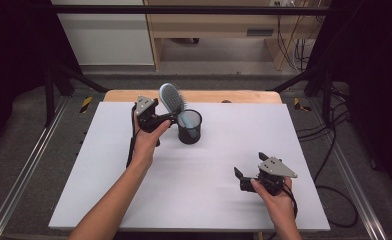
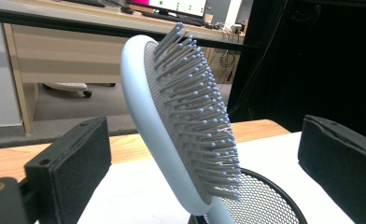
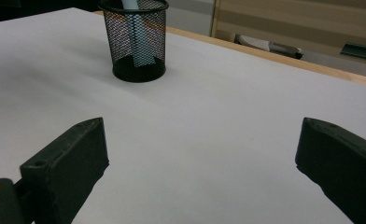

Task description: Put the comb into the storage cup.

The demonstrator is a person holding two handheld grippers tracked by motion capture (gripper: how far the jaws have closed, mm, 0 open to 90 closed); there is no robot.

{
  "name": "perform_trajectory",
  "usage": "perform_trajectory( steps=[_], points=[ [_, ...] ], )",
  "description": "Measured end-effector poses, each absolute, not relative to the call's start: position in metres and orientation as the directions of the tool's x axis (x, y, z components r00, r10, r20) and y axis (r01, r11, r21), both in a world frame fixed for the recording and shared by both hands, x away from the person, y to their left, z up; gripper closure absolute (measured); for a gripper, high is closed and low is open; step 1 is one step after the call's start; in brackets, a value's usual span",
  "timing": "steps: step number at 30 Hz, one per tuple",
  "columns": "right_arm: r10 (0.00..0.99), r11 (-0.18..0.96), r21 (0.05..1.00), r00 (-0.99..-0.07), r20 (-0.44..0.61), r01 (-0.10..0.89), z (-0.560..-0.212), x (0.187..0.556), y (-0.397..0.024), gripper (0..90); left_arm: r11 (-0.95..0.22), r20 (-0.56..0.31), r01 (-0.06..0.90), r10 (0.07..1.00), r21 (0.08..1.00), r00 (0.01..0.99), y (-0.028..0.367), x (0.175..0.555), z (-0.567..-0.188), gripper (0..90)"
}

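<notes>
A light blue hairbrush [image 1: 172, 98] stands handle-down in a black mesh cup [image 1: 190, 127] at the back middle of the white table, its head leaning left. My left gripper [image 1: 168, 118] is open just left of the cup. In the left gripper view the brush head [image 2: 181, 121] rises between the wide-apart jaws without touching either, above the cup's rim [image 2: 270, 196]. My right gripper [image 1: 250, 166] is open and empty near the front right. It faces the cup [image 3: 137, 44], where the brush handle [image 3: 137, 28] shows through the mesh.
The white tabletop [image 1: 204, 170] ends in a wooden strip [image 1: 234, 96] at the back. Metal rails [image 1: 24, 170] run along both sides. A wooden desk [image 1: 209, 30] and hanging cables [image 1: 294, 45] stand beyond the table.
</notes>
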State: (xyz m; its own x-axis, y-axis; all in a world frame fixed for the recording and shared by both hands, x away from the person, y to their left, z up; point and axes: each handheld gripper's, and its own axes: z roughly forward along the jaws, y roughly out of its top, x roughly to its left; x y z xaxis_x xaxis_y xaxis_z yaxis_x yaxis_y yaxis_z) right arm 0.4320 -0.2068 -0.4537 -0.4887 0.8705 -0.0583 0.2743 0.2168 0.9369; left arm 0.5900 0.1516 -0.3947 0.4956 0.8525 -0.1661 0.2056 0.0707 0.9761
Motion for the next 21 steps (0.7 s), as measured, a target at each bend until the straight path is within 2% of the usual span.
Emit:
perform_trajectory(
  steps=[21],
  points=[
    [0.871,0.215,0.934,-0.489,-0.051,0.286,-0.4548,0.4332,-0.2062,3.0,0.055,-0.151,0.201,0.853,0.978,0.500,0.1520,0.5817,-0.3948,2.8]
  ],
)
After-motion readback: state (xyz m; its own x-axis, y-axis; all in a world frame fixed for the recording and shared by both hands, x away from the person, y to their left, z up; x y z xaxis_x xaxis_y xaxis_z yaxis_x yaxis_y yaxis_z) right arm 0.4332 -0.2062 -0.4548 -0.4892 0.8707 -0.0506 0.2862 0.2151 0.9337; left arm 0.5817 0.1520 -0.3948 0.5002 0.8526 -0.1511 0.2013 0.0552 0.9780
